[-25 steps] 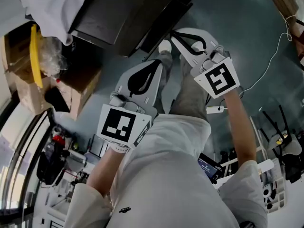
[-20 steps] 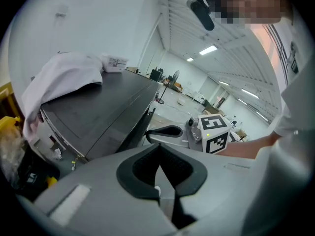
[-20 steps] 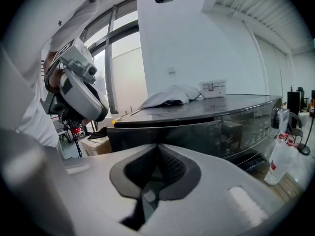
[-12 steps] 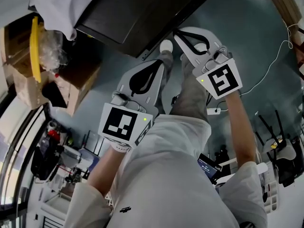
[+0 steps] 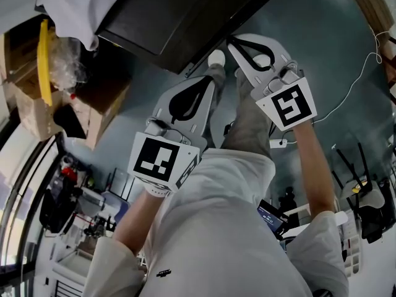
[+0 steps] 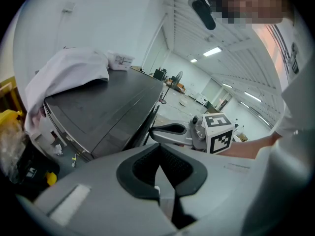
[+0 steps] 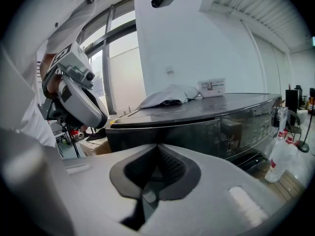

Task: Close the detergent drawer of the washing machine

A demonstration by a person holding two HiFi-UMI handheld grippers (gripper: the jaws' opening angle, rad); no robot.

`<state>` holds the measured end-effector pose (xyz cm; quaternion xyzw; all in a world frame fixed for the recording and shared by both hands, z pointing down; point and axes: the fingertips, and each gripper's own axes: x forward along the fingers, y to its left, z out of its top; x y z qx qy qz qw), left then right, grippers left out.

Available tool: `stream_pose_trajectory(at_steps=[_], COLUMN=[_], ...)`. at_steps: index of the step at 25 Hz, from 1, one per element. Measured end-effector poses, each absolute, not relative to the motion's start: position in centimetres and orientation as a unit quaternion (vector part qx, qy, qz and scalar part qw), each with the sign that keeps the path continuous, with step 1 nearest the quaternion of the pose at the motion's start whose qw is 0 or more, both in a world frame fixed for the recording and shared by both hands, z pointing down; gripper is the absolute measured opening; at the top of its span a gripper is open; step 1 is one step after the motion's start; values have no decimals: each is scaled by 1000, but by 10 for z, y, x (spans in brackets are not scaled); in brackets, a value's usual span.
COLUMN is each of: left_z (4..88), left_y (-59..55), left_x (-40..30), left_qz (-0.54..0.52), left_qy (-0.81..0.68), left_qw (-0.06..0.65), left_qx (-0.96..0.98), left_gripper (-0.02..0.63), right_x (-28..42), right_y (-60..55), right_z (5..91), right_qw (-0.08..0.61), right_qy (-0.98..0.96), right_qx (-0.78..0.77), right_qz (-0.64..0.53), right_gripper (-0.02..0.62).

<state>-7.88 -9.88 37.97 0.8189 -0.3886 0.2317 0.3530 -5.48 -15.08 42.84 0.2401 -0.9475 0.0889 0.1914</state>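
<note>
The dark grey washing machine (image 5: 185, 17) fills the top of the head view. In the right gripper view its glossy front panel (image 7: 216, 127) faces me; I cannot make out the detergent drawer or how it stands. My left gripper (image 5: 207, 82) is held a little short of the machine's front edge, jaws together on nothing. My right gripper (image 5: 234, 42) reaches up to that edge, also shut and empty. From its own camera the left gripper (image 6: 158, 149) points at the machine's top (image 6: 108, 107). The right gripper (image 7: 157, 149) points at the front.
A white cloth (image 6: 69, 75) and a small white box (image 7: 211, 86) lie on the machine's top. Cardboard boxes with a yellow strap (image 5: 43, 67) stand to the left. A plastic bottle (image 7: 278, 159) stands on the floor at the right. A white cable (image 5: 352, 79) crosses the floor.
The head view has shifted a little, so more of the machine's top shows. Both grippers stay shut and almost where they were.
</note>
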Motion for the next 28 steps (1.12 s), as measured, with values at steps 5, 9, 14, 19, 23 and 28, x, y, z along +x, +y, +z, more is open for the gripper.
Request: stream_pose_trajectory(at_steps=[5, 9, 14, 19, 23, 28], left_z=[383, 384, 384, 386, 387, 386], left_y=[-95, -94, -96, -97, -96, -94], left_x=[-79, -79, -78, -80, -79, -79], left_qz=[233, 235, 234, 238, 237, 236], left_qy=[-388, -386, -386, -386, -388, -388], left_qw=[354, 355, 355, 355, 356, 357], left_qx=[818, 819, 818, 818, 816, 816], left_gripper=[17, 17, 17, 17, 17, 17], right_x=[-56, -59, -58, -60, -61, -61], right_y=[-151, -152, -153, -154, -155, -154], right_z=[429, 430, 429, 429, 429, 429], right_qw=[194, 194, 188, 189, 187, 188], right_qy=[-946, -945, -945, -944, -944, -943], right_qx=[245, 249, 253, 255, 255, 256], right_qz=[87, 89, 90, 94, 94, 98], right_gripper=[5, 5, 5, 5, 5, 5])
